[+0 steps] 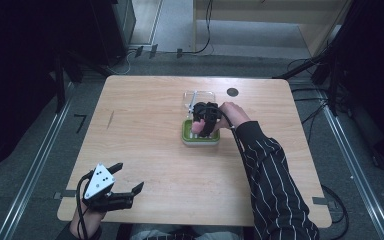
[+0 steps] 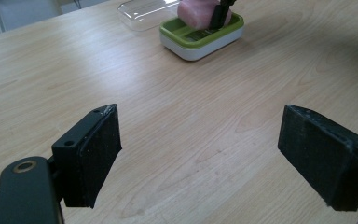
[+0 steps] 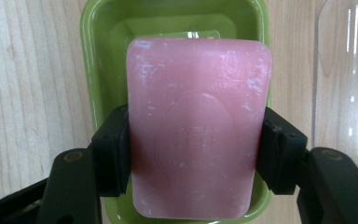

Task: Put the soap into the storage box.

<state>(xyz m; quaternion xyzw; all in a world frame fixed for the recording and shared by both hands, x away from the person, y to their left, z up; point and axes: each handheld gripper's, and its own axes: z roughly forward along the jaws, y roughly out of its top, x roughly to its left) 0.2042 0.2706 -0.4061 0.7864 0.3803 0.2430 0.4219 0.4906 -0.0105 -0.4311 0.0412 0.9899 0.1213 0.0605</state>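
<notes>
Jaws of right gripper [image 3: 193, 158] clamp pink soap [image 3: 198, 126] over green dish [image 3: 91, 60]; left gripper [image 2: 200, 154] wide.

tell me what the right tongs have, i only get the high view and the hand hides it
Observer: A pink soap bar; the right tongs are shut on its two long sides.
Operator: is it down in the green dish yet
Observer: The left gripper view shows its far end tilted up above the green dish; whether the low end touches I cannot tell.
Operator: what's the clear thing behind the dish
Observer: A clear plastic lid, lying flat on the table beside the dish.
Operator: left tongs doing anything
Observer: The left tongs are open over bare wood, nothing between the pads.
</notes>
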